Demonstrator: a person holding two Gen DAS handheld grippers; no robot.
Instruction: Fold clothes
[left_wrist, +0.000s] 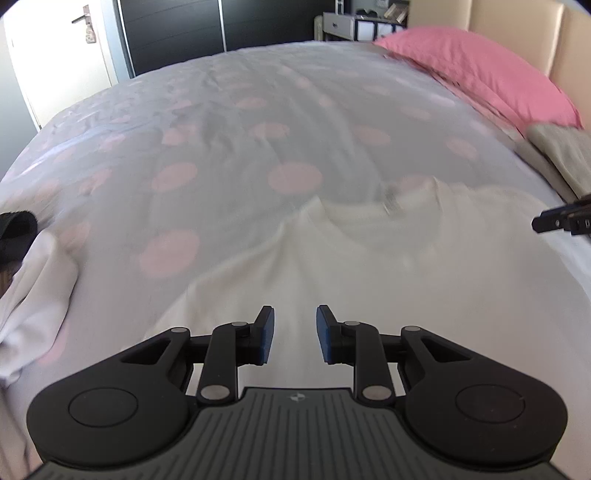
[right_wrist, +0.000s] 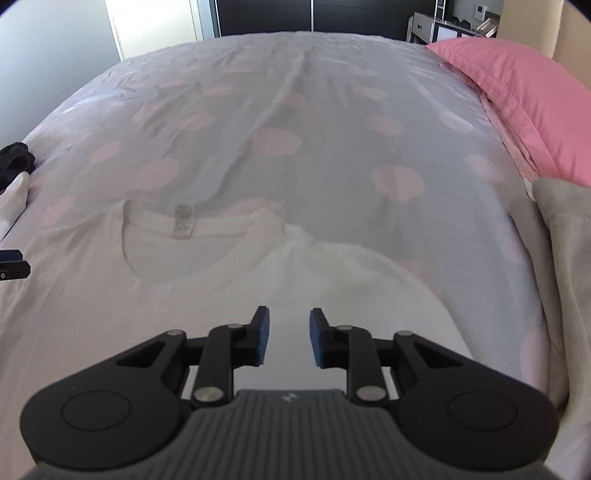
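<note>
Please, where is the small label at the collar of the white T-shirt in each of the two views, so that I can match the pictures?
Left wrist view: the label lies right of centre at mid height, blurred, on the collar of the white T-shirt.
Right wrist view: the label lies left of centre, a little above mid height, inside the collar.
Shared landmark: the pink pillow is at the upper right in both views.

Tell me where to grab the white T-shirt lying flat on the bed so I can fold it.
Probably take the white T-shirt at its shoulder seams, either side of the neckline, one gripper each. It lies flat with the collar away from you, so come down from above and pinch the edge fabric thinly between the fingers.
</note>
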